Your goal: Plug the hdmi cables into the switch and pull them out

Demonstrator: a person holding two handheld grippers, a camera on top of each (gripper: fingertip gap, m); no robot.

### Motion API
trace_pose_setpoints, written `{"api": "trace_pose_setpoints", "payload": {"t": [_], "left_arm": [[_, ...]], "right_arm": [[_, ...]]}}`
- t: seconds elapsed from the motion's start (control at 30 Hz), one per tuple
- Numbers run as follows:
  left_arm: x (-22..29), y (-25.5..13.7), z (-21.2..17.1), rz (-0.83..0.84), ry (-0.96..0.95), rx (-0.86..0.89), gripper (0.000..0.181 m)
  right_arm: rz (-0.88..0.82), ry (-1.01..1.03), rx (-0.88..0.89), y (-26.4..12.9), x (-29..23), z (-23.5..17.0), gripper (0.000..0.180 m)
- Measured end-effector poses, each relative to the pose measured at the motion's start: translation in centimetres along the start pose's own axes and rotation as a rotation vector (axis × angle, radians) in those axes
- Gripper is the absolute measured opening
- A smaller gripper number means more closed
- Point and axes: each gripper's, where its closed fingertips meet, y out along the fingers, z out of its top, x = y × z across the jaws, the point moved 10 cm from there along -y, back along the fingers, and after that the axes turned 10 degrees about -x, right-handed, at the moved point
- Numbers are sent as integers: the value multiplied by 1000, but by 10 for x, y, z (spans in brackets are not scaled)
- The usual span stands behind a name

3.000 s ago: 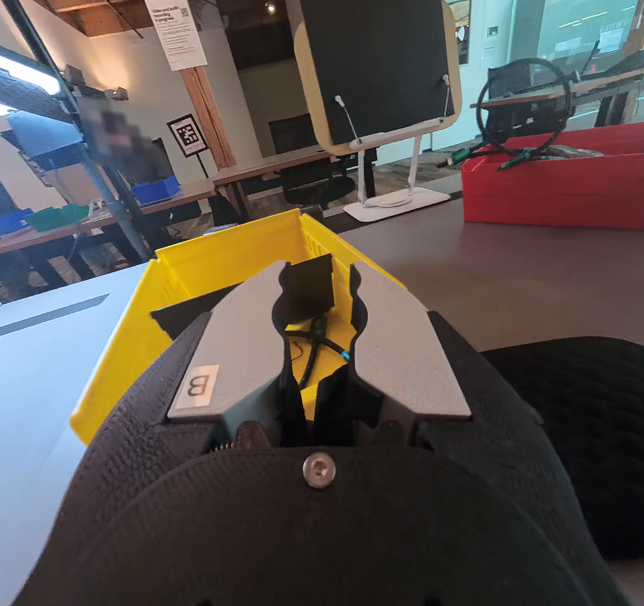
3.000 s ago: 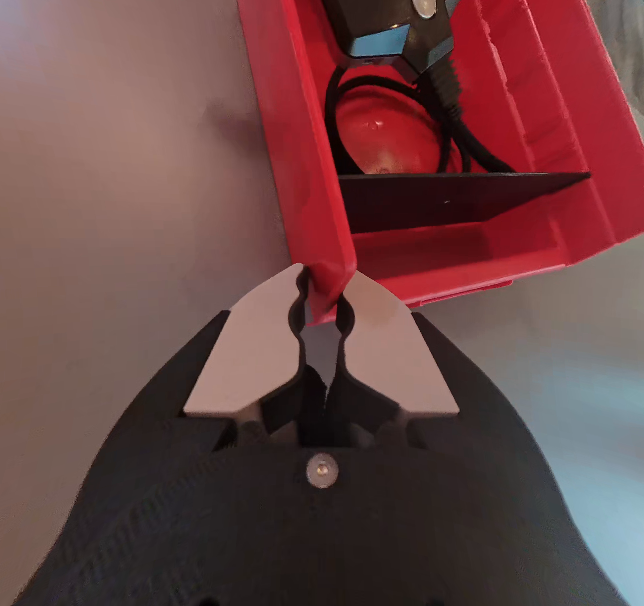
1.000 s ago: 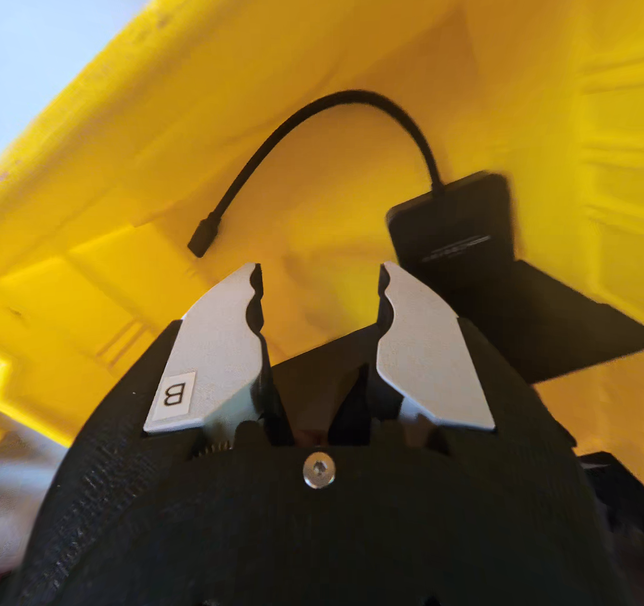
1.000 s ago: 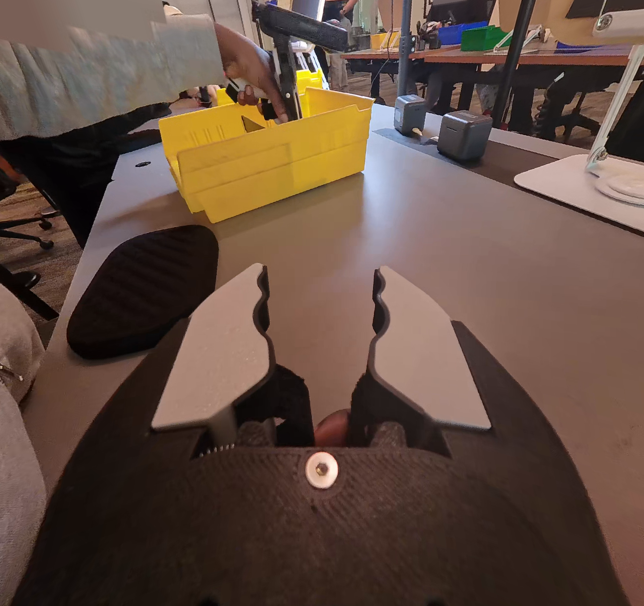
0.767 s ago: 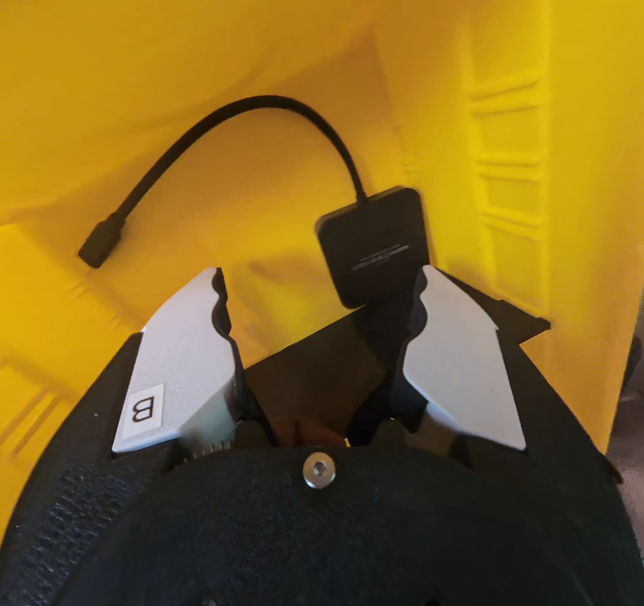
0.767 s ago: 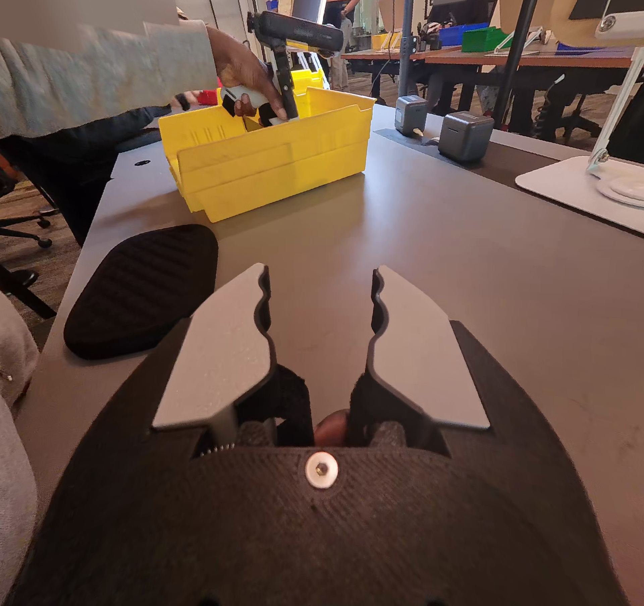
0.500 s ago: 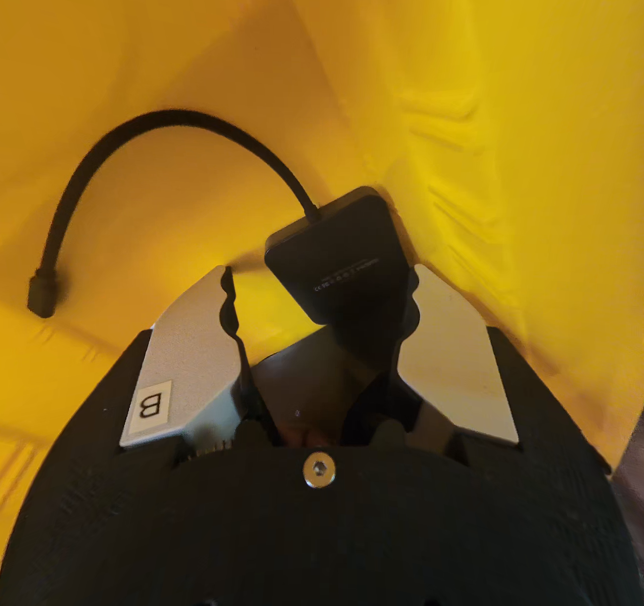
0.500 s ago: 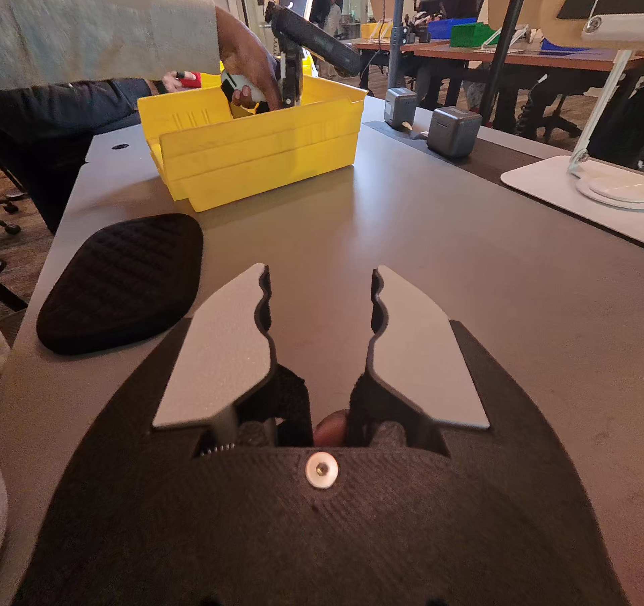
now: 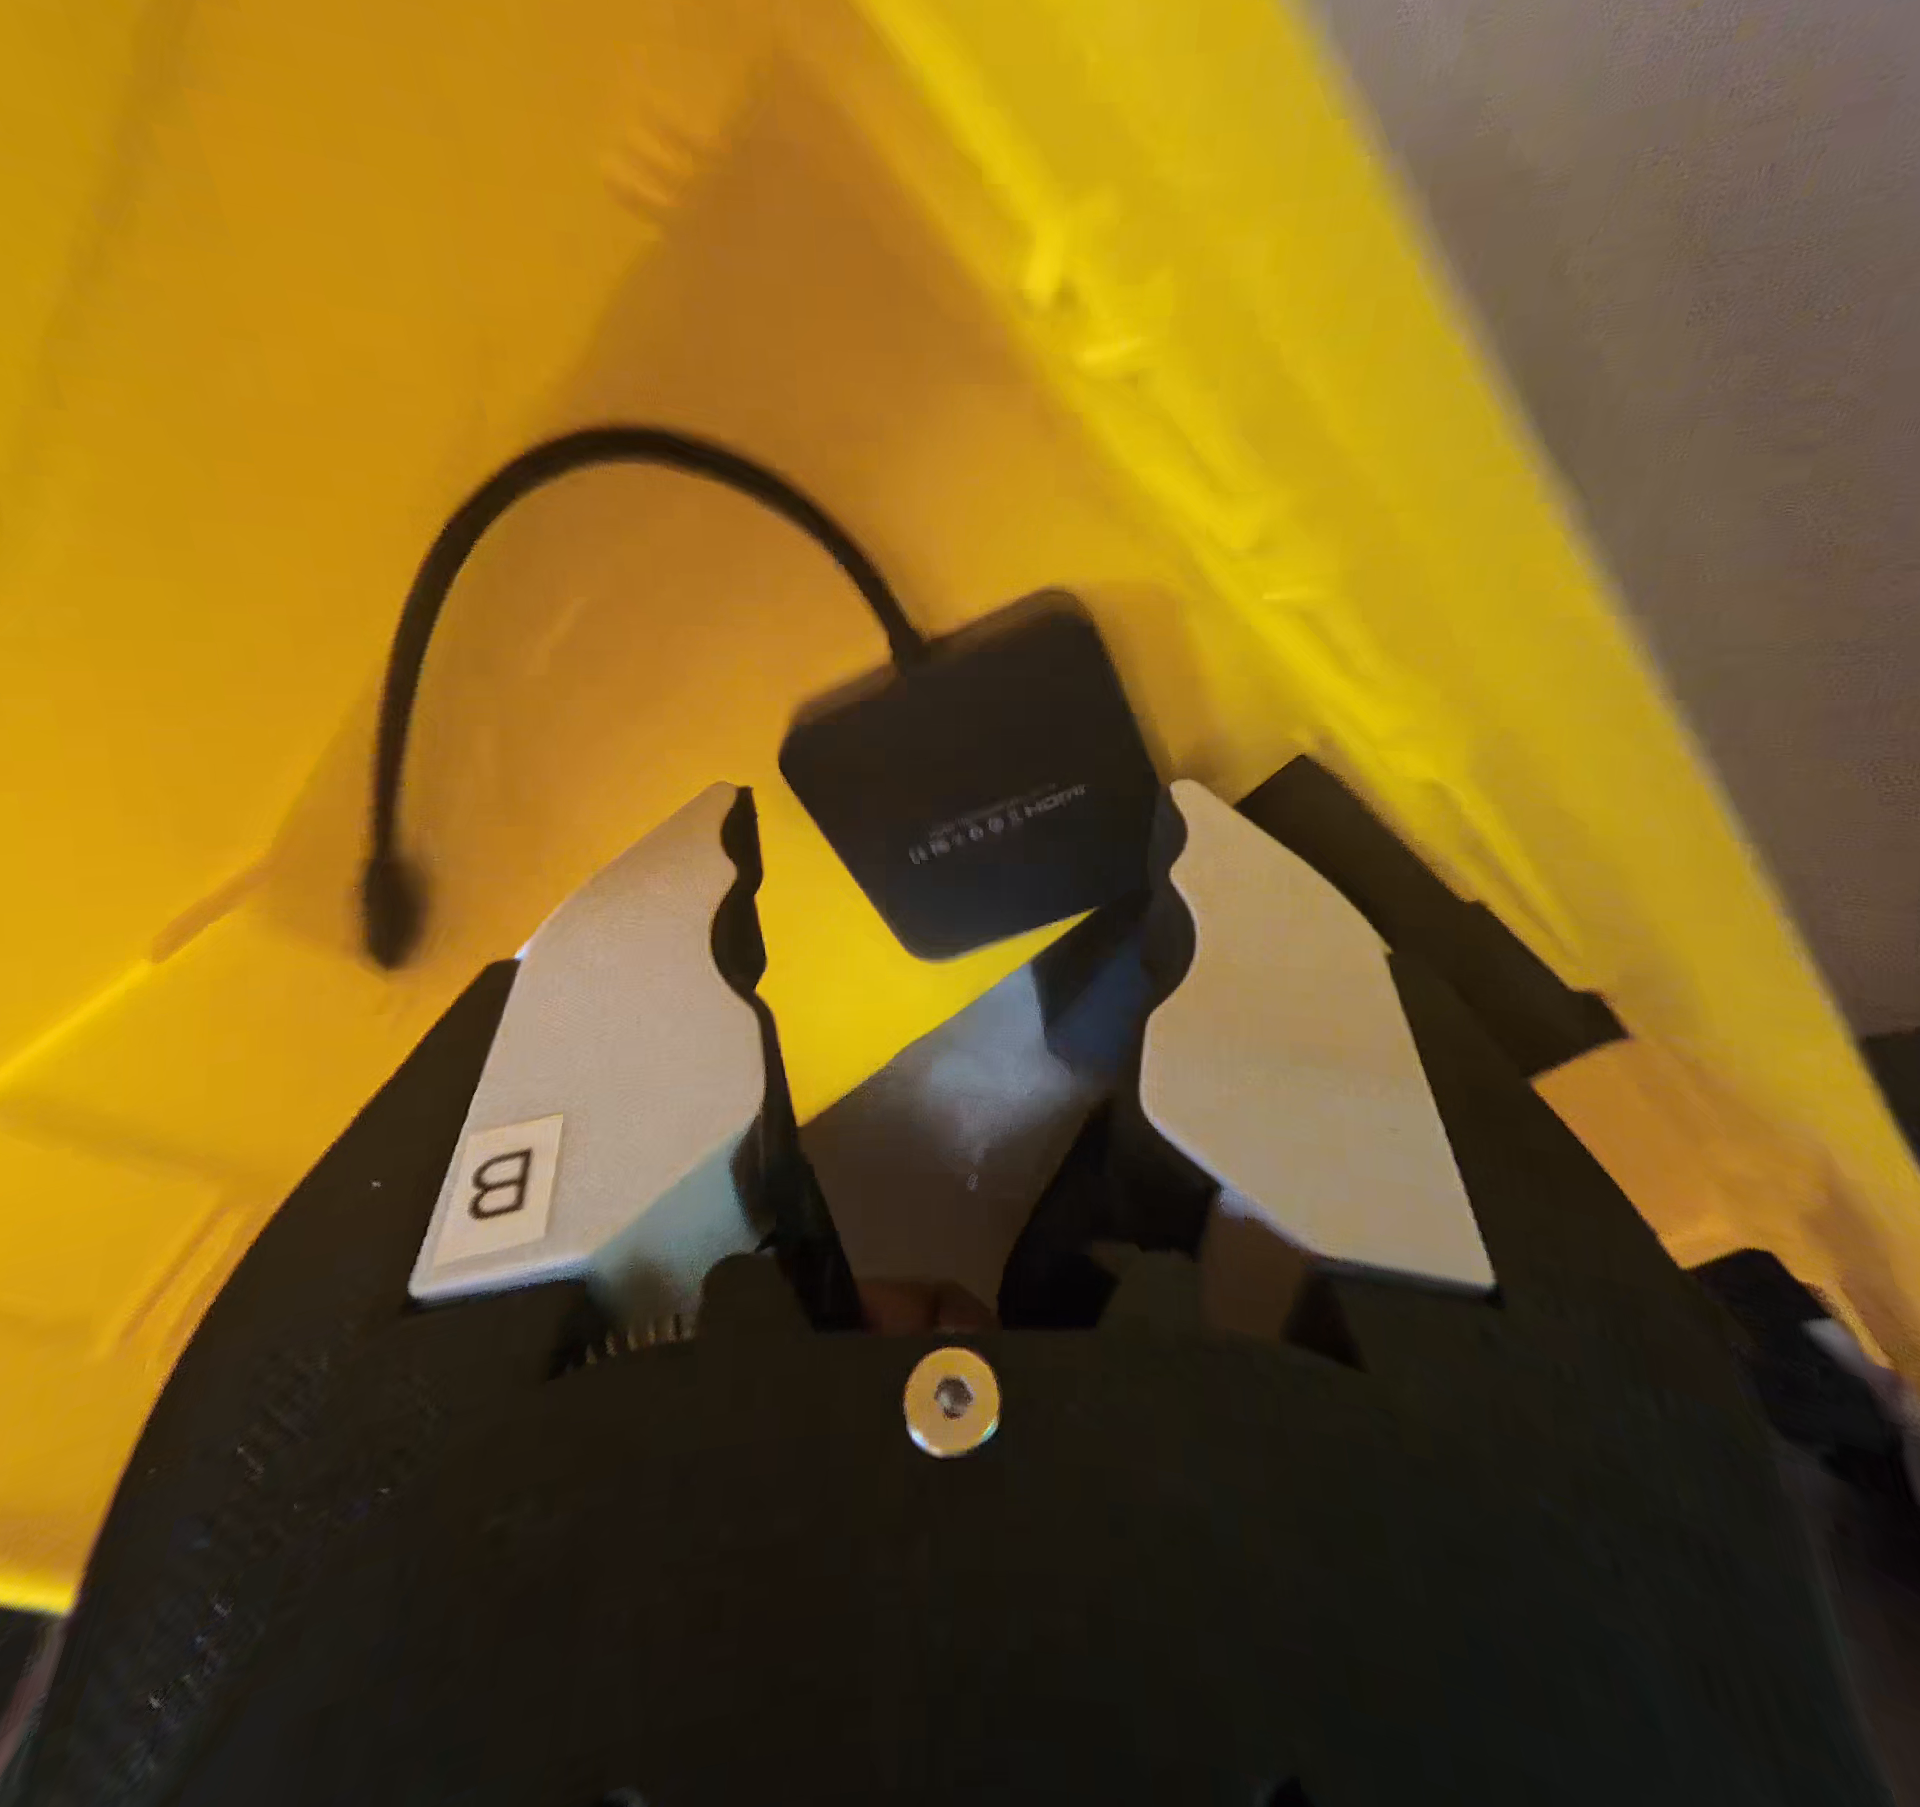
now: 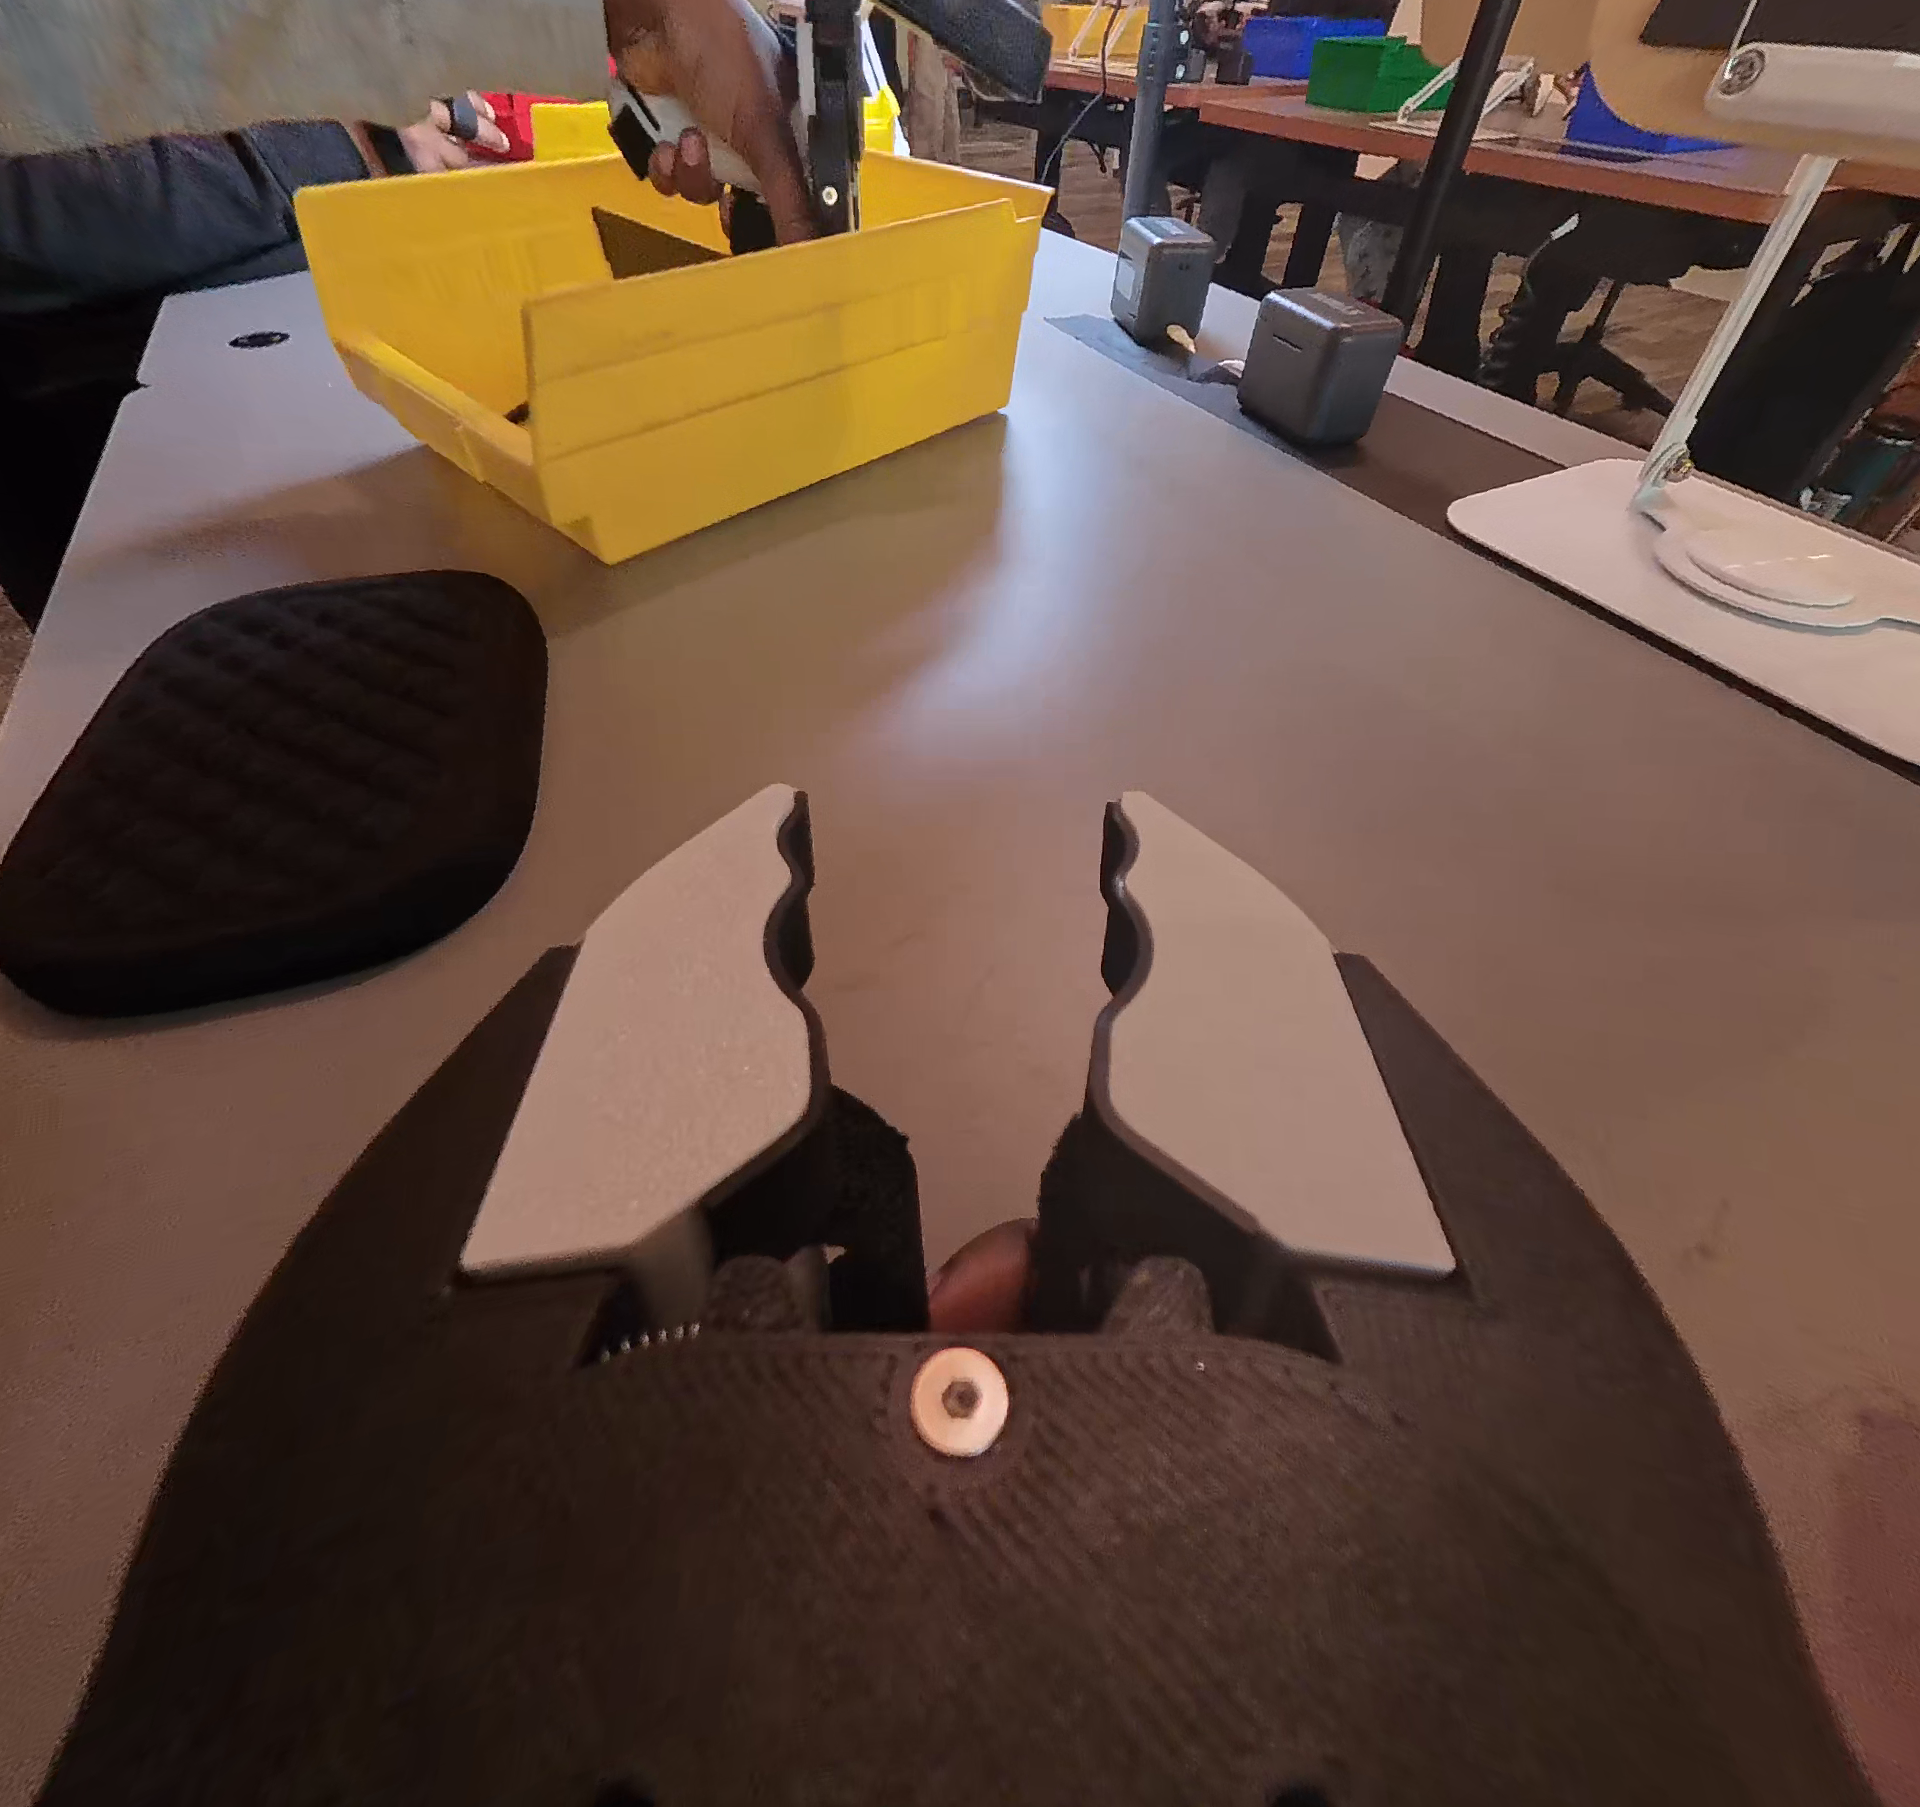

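One HDMI switch point(image 9: 977, 770) with one pigtail cable point(image 9: 436, 614) is seen in the yellow bin point(image 9: 312, 199). The left tool point(image 9: 956, 801) is spread wide around the switch, nothing gripped; the right tool point(image 10: 951, 812) is held open above the table point(image 10: 1143, 666).

Black quilted pad point(image 10: 270, 781) lies at tabletop's point(image 10: 1039, 697) left edge, apart from yellow bin point(image 10: 707, 344) nr far left corner. Bin has a black divider point(image 10: 649, 245) inside. Two grey cubes point(image 10: 1314, 360) sit w/ each other along far right edge. White stand base point(image 10: 1621, 531) at right edge. Blue & green bins point(image 10: 1361, 69) on desks behind.
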Motion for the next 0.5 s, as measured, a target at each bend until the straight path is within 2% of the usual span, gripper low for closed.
{"api": "trace_pose_setpoints", "payload": {"t": [0.13, 0.3, 0.4, 0.5], "left_arm": [[0, -4, -2, -96, -39, 104, 76], [-2, 8, -1, -21, -75, 5, 85], [-3, 17, -1, -48, -104, -52, 83], [1, 16, 1, -36, -66, -41, 71]], "right_arm": [[18, 26, 10, 1, 1, -1, 53], [8, 10, -5, 2, 0, -2, 53], [-6, 0, -7, 2, 0, -2, 53], [-17, -6, -5, 0, 0, -1, 53]]}}
